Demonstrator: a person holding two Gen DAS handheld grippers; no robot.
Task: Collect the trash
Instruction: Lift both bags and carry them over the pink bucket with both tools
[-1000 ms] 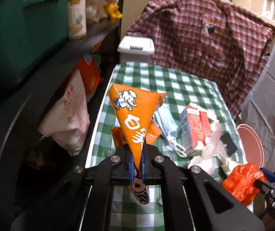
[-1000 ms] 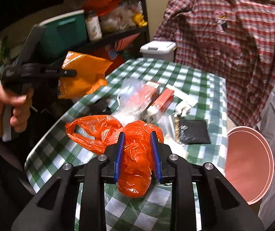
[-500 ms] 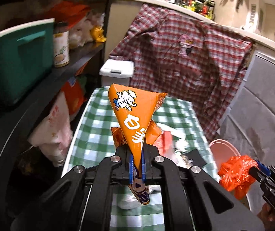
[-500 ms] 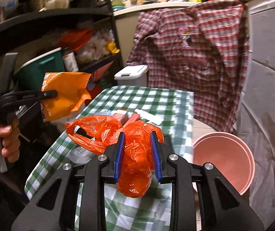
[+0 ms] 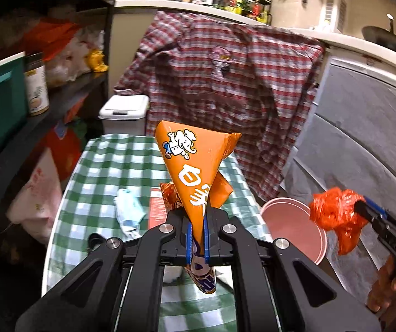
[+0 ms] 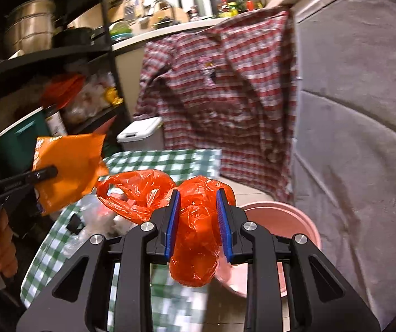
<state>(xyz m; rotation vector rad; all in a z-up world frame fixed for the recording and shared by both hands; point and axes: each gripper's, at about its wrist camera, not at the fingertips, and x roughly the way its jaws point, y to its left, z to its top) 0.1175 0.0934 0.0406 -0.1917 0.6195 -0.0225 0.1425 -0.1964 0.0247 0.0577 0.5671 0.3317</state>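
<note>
Orange snack wrapper [image 5: 195, 177] is clamped thinly in the left gripper [image 5: 196, 233] above the checked table [image 5: 101, 171]. Red plastic bag [image 6: 195, 232] is pinched in the right gripper [image 6: 198, 224], just beside the pink bin [image 6: 289, 215]. Risk: the slick wrapper may be shaken loose, or the bag dropped short of the rim.

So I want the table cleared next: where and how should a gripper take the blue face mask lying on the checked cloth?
Grip the face mask across its bunched middle, coming down from above with the jaws spanning its narrow width. It lies flat and crumpled on the tablecloth, its long axis running away from the camera, with bare cloth on its left; the red carton crowds its right side, so a side approach looks awkward.
</note>
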